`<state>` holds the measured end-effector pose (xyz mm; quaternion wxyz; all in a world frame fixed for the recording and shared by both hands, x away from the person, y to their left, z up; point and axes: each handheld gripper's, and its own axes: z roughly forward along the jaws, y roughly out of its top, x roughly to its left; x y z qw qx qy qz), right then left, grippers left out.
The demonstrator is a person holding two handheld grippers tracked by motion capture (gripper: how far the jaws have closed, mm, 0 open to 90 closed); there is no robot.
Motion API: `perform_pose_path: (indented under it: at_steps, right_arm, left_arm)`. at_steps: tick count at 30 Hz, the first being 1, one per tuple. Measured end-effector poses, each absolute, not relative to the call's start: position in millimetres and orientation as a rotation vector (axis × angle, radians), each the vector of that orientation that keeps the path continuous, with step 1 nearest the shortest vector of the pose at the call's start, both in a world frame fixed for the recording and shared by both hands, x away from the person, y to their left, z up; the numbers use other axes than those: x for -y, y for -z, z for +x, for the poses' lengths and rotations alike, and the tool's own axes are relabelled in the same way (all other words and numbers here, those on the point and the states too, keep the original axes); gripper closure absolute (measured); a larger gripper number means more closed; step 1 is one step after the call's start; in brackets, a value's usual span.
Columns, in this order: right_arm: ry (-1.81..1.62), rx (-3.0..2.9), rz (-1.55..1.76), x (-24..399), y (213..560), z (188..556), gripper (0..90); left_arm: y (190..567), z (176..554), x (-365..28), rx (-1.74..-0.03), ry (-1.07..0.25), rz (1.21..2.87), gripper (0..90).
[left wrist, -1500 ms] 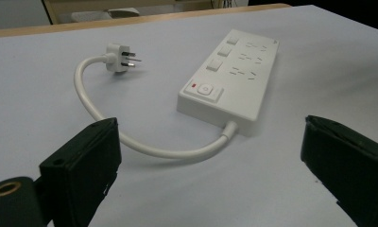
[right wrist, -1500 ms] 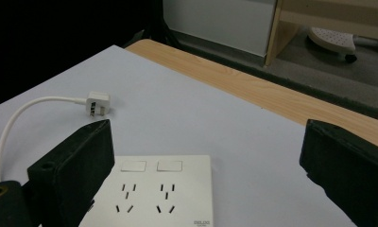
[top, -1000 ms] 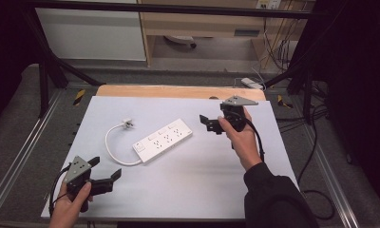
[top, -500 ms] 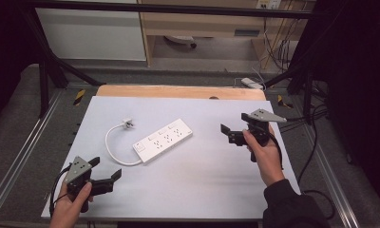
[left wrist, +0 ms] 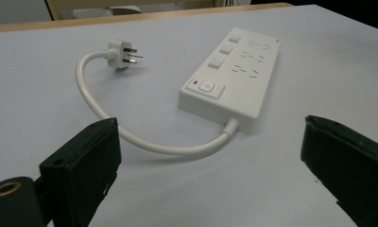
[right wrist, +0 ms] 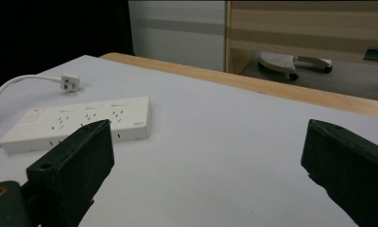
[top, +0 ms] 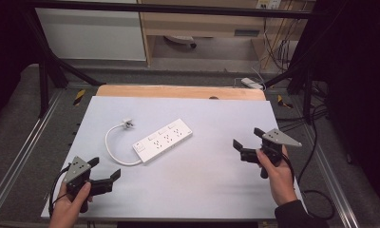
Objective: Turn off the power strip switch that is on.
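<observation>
Power strip (top: 163, 140): lies flat mid-worktop (top: 216, 190), its short cord curling to the plug (top: 128, 123).
Left tongs (top: 106, 173): spread wide, empty, near the worktop's front left corner.
Right tongs (top: 246, 144): spread wide, empty, well right of the strip.

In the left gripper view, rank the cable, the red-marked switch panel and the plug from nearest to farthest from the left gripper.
From the left gripper:
1. Cable, curving just ahead between the jaws.
2. Switch panel, at the power strip's near end, centre.
3. Plug, far left, prongs pointing right.
</observation>
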<state>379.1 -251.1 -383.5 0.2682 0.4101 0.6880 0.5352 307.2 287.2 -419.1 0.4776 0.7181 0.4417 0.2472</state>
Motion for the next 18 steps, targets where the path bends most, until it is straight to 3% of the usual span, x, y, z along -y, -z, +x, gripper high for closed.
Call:
perform_pose_path:
  at_steps: [18]
  right_arm:
    - [-1.406, -1.875, 1.094, 261, 418, 350, 2.9]
  left_arm:
    - [418, 306, -287, -1.072, -0.604, 1.751, 5.8]
